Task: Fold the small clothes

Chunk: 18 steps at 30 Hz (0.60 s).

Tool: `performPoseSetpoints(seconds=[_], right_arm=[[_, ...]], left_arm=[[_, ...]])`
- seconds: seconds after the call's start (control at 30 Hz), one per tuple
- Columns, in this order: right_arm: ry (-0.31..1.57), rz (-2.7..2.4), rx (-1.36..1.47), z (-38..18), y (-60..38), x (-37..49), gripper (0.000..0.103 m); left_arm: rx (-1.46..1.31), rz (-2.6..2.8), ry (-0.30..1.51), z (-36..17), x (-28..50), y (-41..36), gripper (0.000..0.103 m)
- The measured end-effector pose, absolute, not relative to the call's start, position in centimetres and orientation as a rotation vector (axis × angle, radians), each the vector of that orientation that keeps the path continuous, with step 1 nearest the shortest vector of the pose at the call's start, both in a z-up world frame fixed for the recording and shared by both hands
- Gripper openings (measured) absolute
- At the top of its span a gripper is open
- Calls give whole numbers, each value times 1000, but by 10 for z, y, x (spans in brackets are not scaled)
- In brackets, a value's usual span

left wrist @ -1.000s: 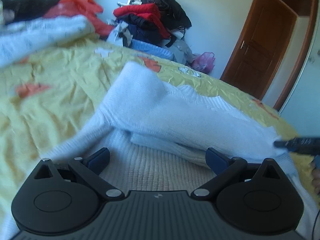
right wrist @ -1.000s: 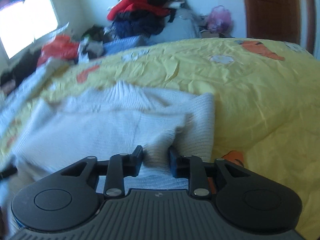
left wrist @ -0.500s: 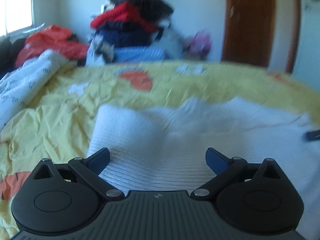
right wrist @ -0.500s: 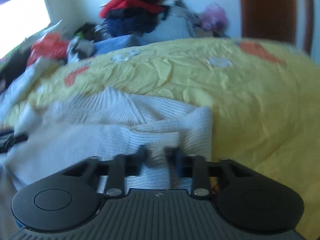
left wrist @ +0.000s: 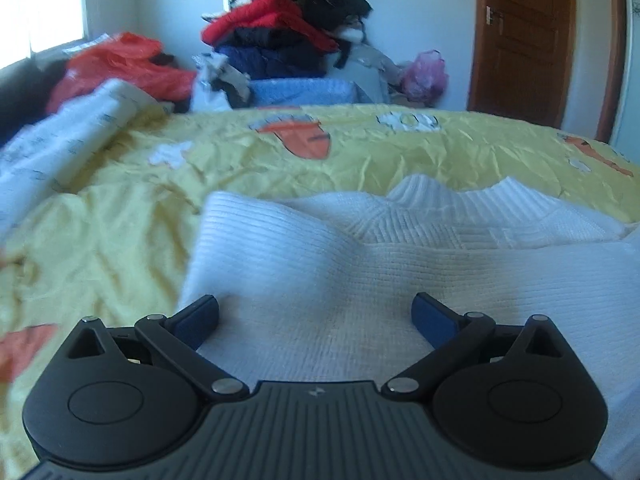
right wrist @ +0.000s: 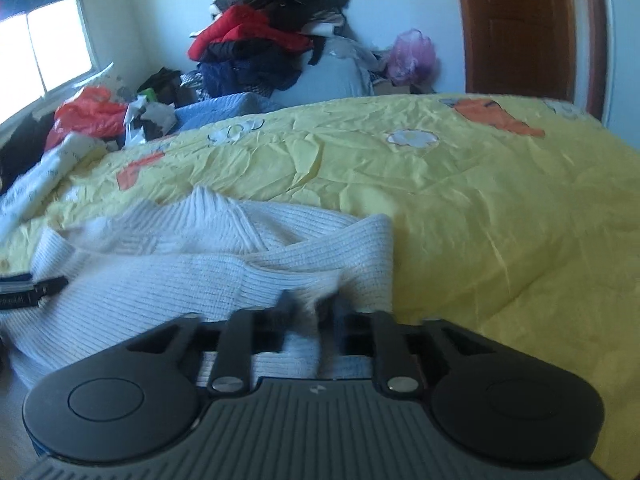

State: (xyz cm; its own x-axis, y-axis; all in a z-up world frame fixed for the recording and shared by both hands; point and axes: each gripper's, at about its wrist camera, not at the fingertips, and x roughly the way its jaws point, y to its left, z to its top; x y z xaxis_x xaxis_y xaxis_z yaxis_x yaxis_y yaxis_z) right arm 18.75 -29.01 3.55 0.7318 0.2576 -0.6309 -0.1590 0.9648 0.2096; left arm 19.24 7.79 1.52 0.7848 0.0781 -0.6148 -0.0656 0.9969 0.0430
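A white ribbed knit sweater lies partly folded on the yellow bedspread, its collar toward the far side. My left gripper is open and empty, its blue-padded fingers spread just above the sweater's near-left part. In the right wrist view the sweater shows with a sleeve folded across it. My right gripper is shut on a pinch of the sweater's near right edge. The left gripper's fingertip shows at the far left of that view.
A tall pile of red, black and navy clothes stands against the far wall. A red bag and a white printed quilt lie at the left. A brown door is at the right. The bedspread stretches to the right.
My left gripper has swung to face the bed squarely and moved over the sweater's left part, staying open. My right gripper stays shut on the sweater's edge, which has shifted slightly.
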Motion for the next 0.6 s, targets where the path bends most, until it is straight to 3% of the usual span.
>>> performPoseSetpoints(seconds=[0.13,0.37,0.47,0.6], right_arm=[[606,230,131,58,-284,155,57],[700,314,68,32,-239,161,54],[636,327,-23,16,-234,157,54],[693,312,-39,30,-231,156,56]], left_arm=[[17,-10,596,34,146,68,103],[93,-76,656,9,140,42,103],[49,-83,664,5,147,50,103],[85,-42,665,14,139,45,103]])
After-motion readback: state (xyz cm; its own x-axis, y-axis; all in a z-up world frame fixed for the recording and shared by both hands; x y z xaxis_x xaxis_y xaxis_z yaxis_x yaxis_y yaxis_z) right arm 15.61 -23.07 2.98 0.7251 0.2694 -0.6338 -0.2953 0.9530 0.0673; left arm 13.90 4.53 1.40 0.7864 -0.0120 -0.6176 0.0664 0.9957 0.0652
